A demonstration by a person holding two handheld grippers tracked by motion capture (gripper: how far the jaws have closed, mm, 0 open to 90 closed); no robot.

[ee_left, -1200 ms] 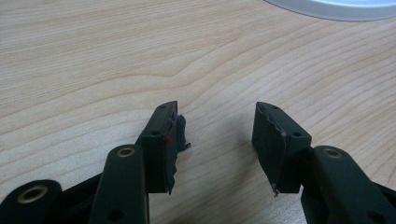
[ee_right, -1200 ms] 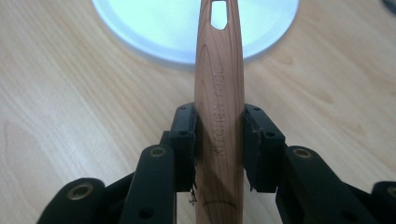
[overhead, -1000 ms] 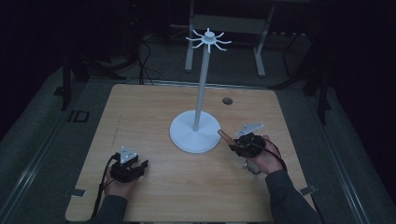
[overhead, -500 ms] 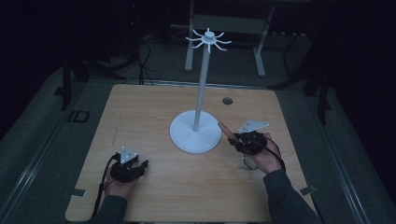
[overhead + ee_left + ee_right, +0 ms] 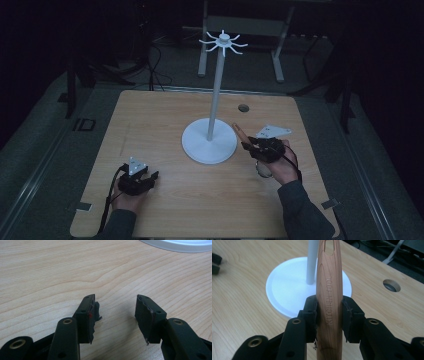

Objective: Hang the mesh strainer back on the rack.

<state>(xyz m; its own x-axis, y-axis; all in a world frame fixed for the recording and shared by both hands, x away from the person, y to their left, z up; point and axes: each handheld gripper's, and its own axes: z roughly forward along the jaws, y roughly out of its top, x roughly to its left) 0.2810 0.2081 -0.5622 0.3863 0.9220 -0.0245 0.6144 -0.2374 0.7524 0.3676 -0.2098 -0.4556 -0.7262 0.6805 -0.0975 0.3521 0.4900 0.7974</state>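
Wooden utensil sits clamped in the right gripper at centre frame, beside the white stand. Likely step: carrying it to hang; next, raise its hole to a hook. Left gripper rests wide, empty.

On the table, the stand rises near the middle of the high view, its base on the tabletop and its hooks at the top centre of the frame. A hole in the tabletop lies just upper right of the base. The right gripper sits right of the base, with a wooden utensil between its jaws, handle end pointing toward the pole. The left gripper rests at lower left, well apart from the base. Behind the table, at the top of the frame, stands a frame on legs.
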